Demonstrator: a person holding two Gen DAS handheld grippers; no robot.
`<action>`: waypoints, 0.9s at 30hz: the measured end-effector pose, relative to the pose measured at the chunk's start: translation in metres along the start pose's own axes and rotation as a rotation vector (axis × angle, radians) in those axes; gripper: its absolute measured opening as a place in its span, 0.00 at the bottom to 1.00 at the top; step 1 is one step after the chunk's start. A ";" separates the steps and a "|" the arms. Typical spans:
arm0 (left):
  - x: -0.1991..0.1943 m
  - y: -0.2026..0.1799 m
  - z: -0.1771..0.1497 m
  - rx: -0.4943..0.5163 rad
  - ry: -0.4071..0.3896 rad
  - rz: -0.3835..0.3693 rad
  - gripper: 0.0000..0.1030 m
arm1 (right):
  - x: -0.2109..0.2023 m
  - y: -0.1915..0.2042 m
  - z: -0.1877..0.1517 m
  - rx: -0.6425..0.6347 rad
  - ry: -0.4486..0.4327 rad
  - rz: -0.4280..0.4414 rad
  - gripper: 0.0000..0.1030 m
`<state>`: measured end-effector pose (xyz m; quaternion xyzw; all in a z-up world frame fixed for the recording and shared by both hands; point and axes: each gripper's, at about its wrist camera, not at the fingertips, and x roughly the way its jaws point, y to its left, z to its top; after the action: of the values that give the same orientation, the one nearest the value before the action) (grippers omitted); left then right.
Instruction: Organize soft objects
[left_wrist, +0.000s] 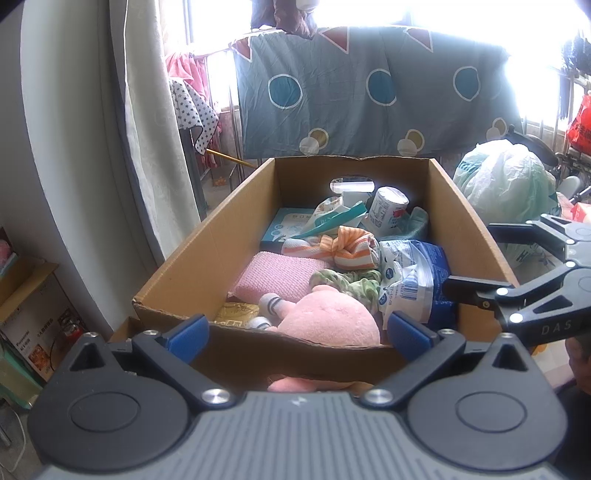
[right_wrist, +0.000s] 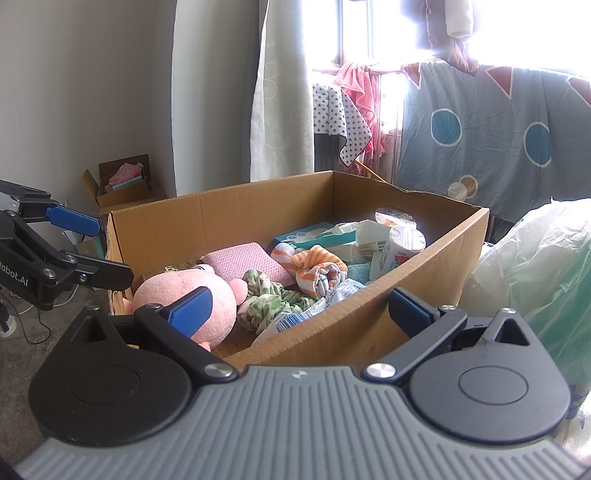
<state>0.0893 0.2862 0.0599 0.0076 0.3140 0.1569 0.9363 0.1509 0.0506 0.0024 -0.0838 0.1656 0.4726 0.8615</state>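
A bright window is being screened by a patterned sheet (left_wrist: 369, 107) hung over a rail, with a pale curtain (right_wrist: 280, 110) to one side, and a cardboard box (left_wrist: 192, 258) is being kept in front of it as the place where the soft things are gathered. A mixed heap is being held inside the box: a pink plush toy (left_wrist: 332, 317) is lying against the near wall, a pink knitted cloth (left_wrist: 277, 277) is lying behind it, a green floral scrunchie (right_wrist: 273, 299) is resting between the toy and a blue-and-white plastic packet (left_wrist: 417, 280), and an orange striped cloth (left_wrist: 351, 247) is bunched up in the middle. Harder items, a white tub (left_wrist: 388, 210) and a flat blue carton (left_wrist: 284, 229), are being kept toward the far end, probably so that the soft pieces stay within easy reach.

The left gripper (left_wrist: 295, 332) is being held just before the near wall of the box, its blue pads (left_wrist: 188, 332) spread wide with nothing between them, seemingly lined up on the plush toy. The right gripper (right_wrist: 299, 310) is being held outside the long side wall, likewise spread wide and carrying nothing. A bulging pale plastic bag (right_wrist: 535, 266) is sitting just beside the box. Nothing is being lifted yet; the sorting appears to be at an early stage.
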 end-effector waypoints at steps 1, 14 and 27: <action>0.000 0.000 0.000 0.004 -0.002 0.002 1.00 | 0.000 0.000 0.000 0.001 0.000 0.000 0.99; -0.003 -0.008 0.003 0.047 -0.011 0.037 1.00 | -0.006 -0.009 0.001 0.042 -0.028 -0.002 0.99; -0.008 -0.021 -0.006 0.102 -0.083 0.120 1.00 | -0.004 -0.013 0.001 0.053 -0.033 -0.019 0.99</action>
<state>0.0857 0.2633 0.0578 0.0808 0.2817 0.1962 0.9358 0.1604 0.0404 0.0050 -0.0549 0.1631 0.4613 0.8704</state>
